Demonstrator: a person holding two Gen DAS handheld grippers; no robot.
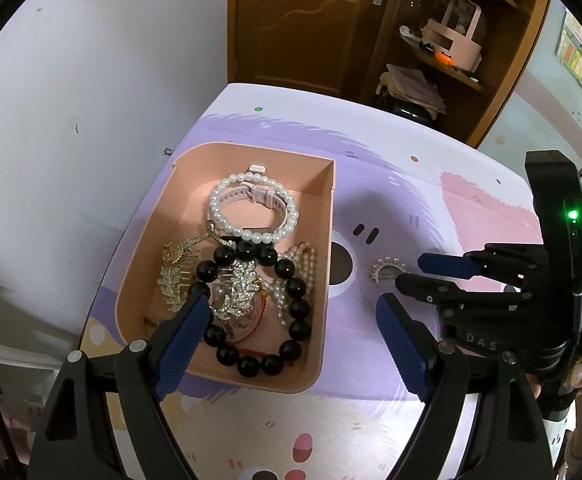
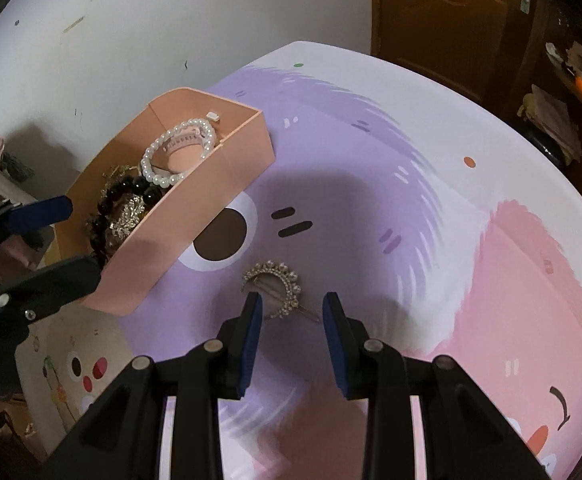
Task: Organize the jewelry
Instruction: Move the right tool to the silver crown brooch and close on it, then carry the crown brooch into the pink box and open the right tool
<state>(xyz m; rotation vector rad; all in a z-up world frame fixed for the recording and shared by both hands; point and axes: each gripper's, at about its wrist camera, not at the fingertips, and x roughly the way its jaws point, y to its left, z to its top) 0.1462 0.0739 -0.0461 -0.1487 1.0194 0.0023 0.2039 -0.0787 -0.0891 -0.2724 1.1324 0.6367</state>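
Beside the pink plastic tray, the right gripper has its jaws partly parted, empty, above the crescent rhinestone hair clip on the worktop. The left gripper has its jaws wide, empty, over the tray's rim.

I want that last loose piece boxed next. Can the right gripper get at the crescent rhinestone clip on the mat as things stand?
Probably yes. The crescent rhinestone clip lies alone on the mat, just ahead of the right gripper, whose jaws stand apart. The pink box and left gripper sit off to the side.
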